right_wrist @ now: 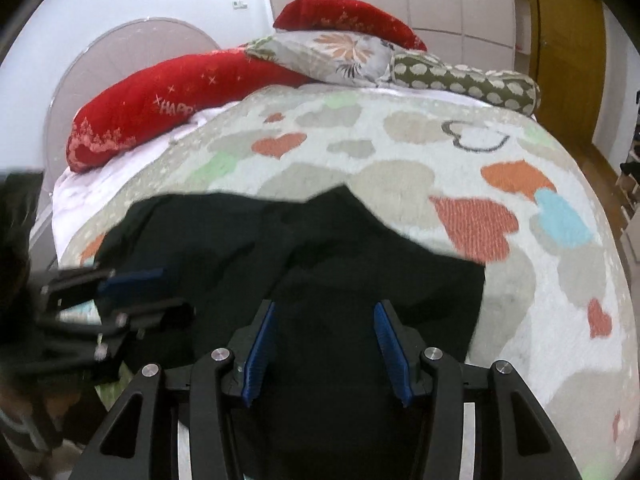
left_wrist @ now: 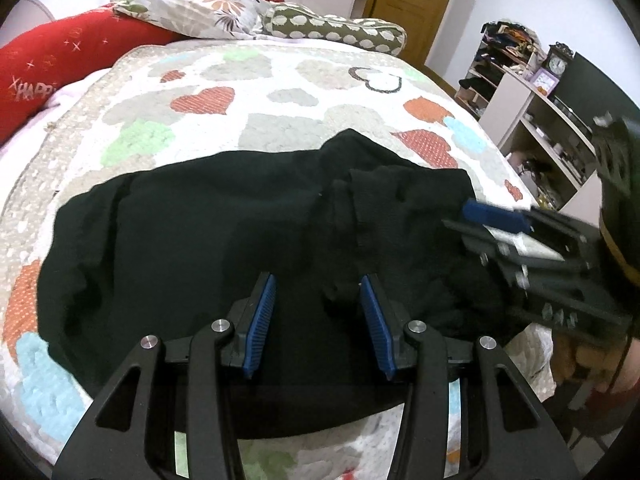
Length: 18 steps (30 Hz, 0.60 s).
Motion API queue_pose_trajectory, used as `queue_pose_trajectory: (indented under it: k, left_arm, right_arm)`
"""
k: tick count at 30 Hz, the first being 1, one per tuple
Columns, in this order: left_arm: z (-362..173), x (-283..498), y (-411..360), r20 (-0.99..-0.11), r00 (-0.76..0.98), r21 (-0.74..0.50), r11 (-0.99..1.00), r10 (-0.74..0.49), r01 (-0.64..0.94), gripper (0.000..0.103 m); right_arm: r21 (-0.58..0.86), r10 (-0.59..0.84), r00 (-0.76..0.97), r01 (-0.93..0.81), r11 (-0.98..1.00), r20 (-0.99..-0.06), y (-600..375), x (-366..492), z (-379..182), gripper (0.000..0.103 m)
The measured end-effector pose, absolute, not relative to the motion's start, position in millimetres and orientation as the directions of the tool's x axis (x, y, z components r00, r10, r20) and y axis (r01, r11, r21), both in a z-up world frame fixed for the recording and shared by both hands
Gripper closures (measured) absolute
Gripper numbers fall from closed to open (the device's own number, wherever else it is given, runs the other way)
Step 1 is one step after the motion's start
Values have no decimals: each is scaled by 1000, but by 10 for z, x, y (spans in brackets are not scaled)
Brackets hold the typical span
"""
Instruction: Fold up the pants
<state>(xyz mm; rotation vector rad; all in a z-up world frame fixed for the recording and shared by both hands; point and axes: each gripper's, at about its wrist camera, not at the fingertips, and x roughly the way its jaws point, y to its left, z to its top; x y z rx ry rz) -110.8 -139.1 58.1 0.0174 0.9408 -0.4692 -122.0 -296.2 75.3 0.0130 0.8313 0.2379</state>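
Left wrist view shows my left gripper [left_wrist: 318, 320] spread above the black pants [left_wrist: 200, 232]; right gripper [right_wrist: 326, 348] spread too. I'd pinch matching edges before folding.

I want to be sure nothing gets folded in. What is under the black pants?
The black pants lie on the heart-patterned quilt, which shows all around them. The quilt directly beneath is covered, so anything hidden there cannot be seen. Both grippers are open above the cloth.
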Motion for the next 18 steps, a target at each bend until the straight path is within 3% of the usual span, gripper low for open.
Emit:
queue_pose_trajectory:
  k: [9, 18]
  left_arm:
    - [663, -1136, -1254, -776, 532, -160, 921, -340, 356, 59]
    - [713, -1103, -1130, -765, 564, -156, 940, -310, 305, 59]
  right_arm:
    - [117, 202, 595, -178, 977, -778, -2821, -700, 521, 54]
    - [85, 217, 611, -237, 968, -761, -2761, -1202, 755, 54]
